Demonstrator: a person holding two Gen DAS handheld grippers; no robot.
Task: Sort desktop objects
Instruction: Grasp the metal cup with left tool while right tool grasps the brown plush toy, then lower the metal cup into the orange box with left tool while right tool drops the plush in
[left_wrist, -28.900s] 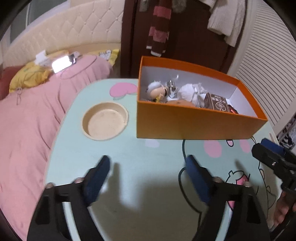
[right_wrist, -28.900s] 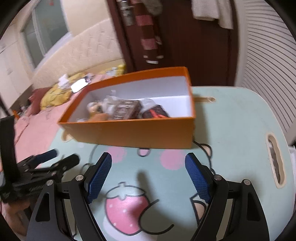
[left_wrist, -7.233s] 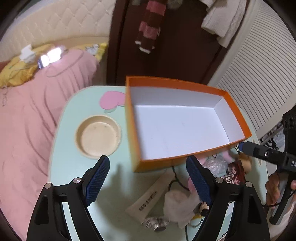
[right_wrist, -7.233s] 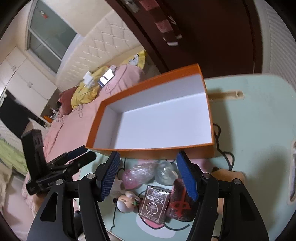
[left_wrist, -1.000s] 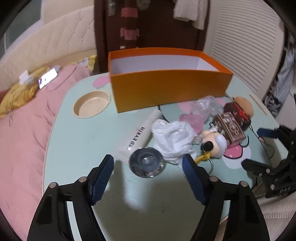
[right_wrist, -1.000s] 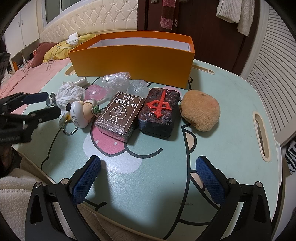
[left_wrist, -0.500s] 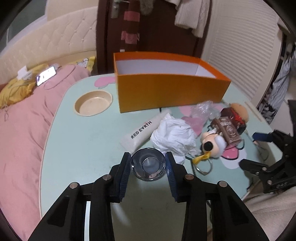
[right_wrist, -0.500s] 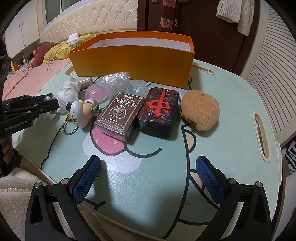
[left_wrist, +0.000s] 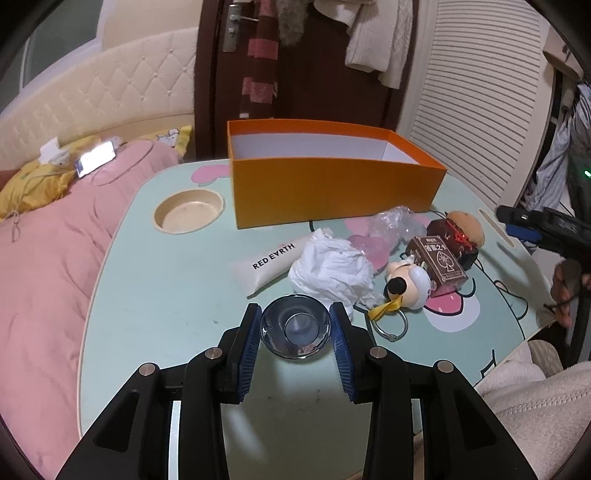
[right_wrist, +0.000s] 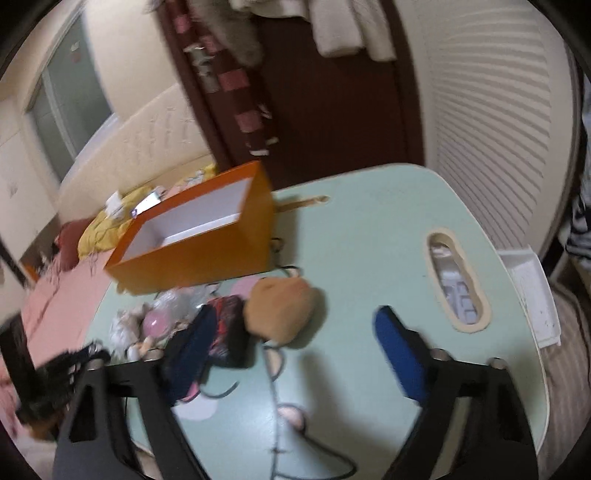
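A: What is the left tool (left_wrist: 295, 330) pinching?

B: A small shiny round metal cup (left_wrist: 294, 327), mouth towards the camera, with a blue pad pressed on each side. It sits low over the mint-green cartoon-printed table (left_wrist: 166, 295); its underside is hidden, so I cannot tell whether it touches the surface.

A: And around it?

B: Just beyond lies a crumpled white tissue (left_wrist: 330, 271), with a white tube lettered RED EARTH (left_wrist: 271, 258) to its left. To the right are a white round-headed keyring figure (left_wrist: 408, 282), a brown card box (left_wrist: 439, 264), a dark block with red marking (left_wrist: 456, 242) and a tan plush lump (left_wrist: 467, 225), largely covered by that block. Clear and pink wrappers (left_wrist: 380, 232) lie behind. The open orange cardboard box (left_wrist: 332, 190) stands farther back; its floor is hidden by its near wall.

A: The right tool (right_wrist: 291, 347)?

B: Its view is blurred. Its jaws have just been closing yet stand spread, nothing pressed between them; the plush lump is just beyond the gap. In the left view it is cut off at the edge.
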